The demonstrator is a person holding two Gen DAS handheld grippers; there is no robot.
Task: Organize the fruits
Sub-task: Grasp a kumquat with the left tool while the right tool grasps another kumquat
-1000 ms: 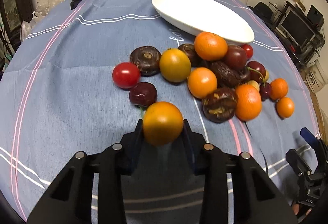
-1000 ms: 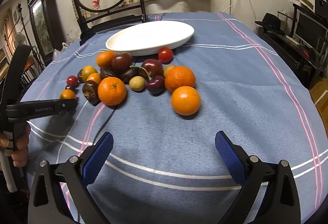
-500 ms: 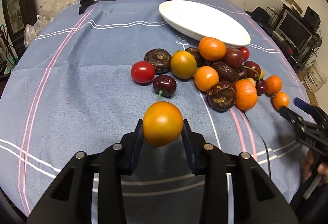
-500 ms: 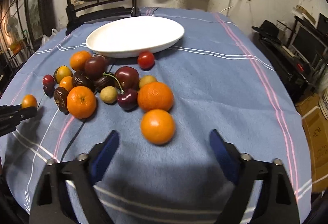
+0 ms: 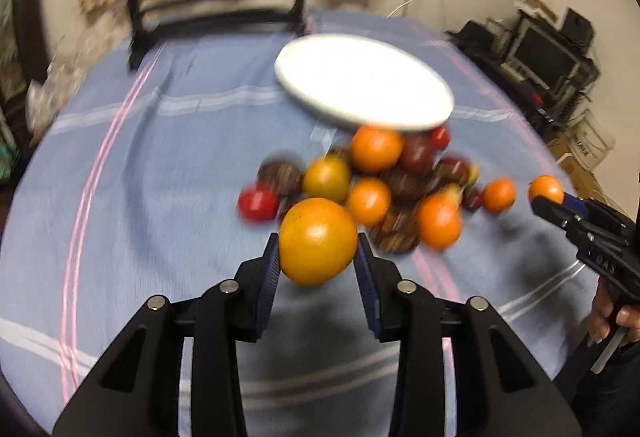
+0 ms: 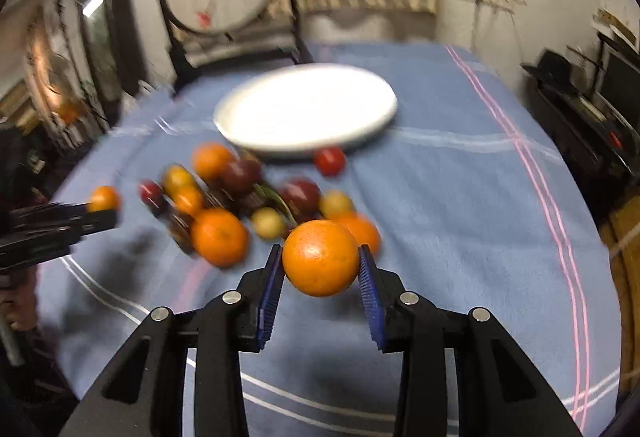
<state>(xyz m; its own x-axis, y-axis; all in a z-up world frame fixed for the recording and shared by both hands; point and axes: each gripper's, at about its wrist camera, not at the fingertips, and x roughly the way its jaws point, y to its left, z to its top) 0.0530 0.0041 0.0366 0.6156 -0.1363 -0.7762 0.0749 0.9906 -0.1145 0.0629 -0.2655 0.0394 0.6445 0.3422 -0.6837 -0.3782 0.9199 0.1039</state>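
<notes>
yellow fruit [image 5: 318,241] squeezed tight in left gripper [image 5: 317,265], up off the blue cloth [image 5: 120,197] | orange [image 6: 321,257] squeezed in right gripper [image 6: 321,277] | white plate [image 5: 366,87] far, behind the fruit pile [image 5: 384,189] | carry both over the pile, go slow, let go low on the plate

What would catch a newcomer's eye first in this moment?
Both grippers carry fruit at once: the left gripper clamps a yellow-orange tomato and the right gripper clamps an orange, each held above the blue tablecloth. Behind them lies a blurred heap of mixed fruit, and beyond it an empty white plate.
</notes>
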